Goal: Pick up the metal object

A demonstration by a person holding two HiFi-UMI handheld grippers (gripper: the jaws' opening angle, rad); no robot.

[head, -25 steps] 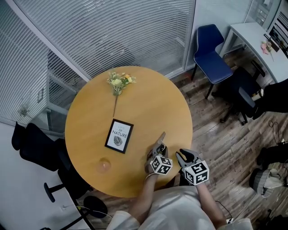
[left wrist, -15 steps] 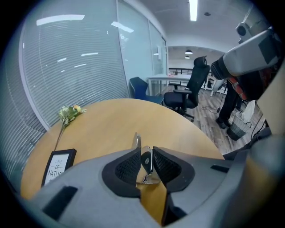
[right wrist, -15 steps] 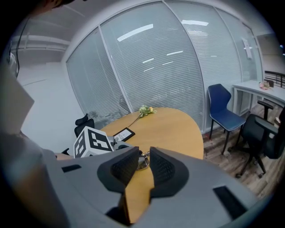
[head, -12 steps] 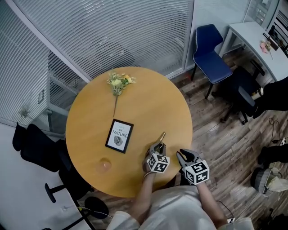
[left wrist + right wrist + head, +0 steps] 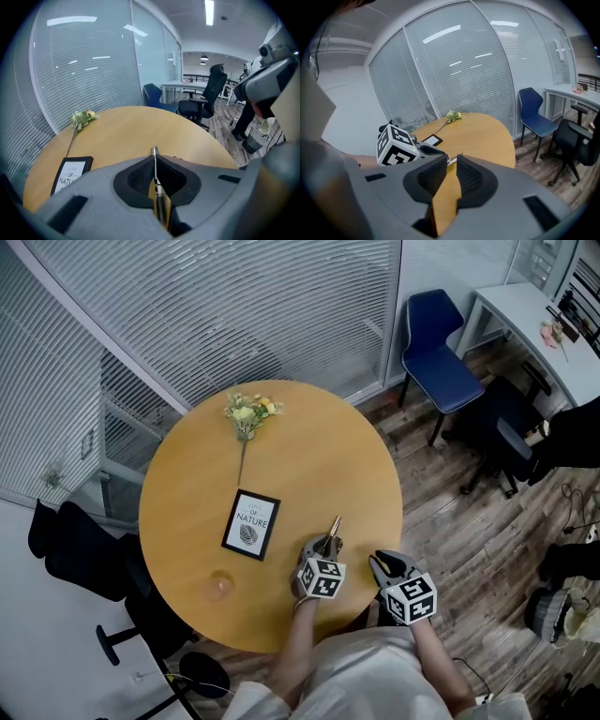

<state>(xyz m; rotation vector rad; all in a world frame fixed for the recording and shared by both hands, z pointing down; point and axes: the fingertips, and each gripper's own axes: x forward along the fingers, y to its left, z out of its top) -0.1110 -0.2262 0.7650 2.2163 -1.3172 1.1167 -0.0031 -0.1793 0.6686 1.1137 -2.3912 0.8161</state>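
The metal object (image 5: pixel 333 525) is a thin, pointed metal rod near the front right edge of the round wooden table (image 5: pixel 309 446). My left gripper (image 5: pixel 325 546) has its jaws closing on the rod's near end. In the left gripper view the rod (image 5: pixel 154 153) is pinched between the black pads (image 5: pixel 138 177), and its tip pokes out past them. My right gripper (image 5: pixel 385 564) hovers just off the table's edge, to the right of the left one. Its jaws (image 5: pixel 451 165) are closing with a gap and nothing between them.
A framed card (image 5: pixel 250 524) lies left of the rod. A flower sprig (image 5: pixel 247 413) lies at the far side and a small clear glass (image 5: pixel 217 585) near the front left. A blue chair (image 5: pixel 441 352) and black office chairs (image 5: pixel 511 442) stand to the right on the wooden floor.
The left gripper's jaws closed onto the metal rod, and the gripper shifted slightly left. The right gripper stayed in place.
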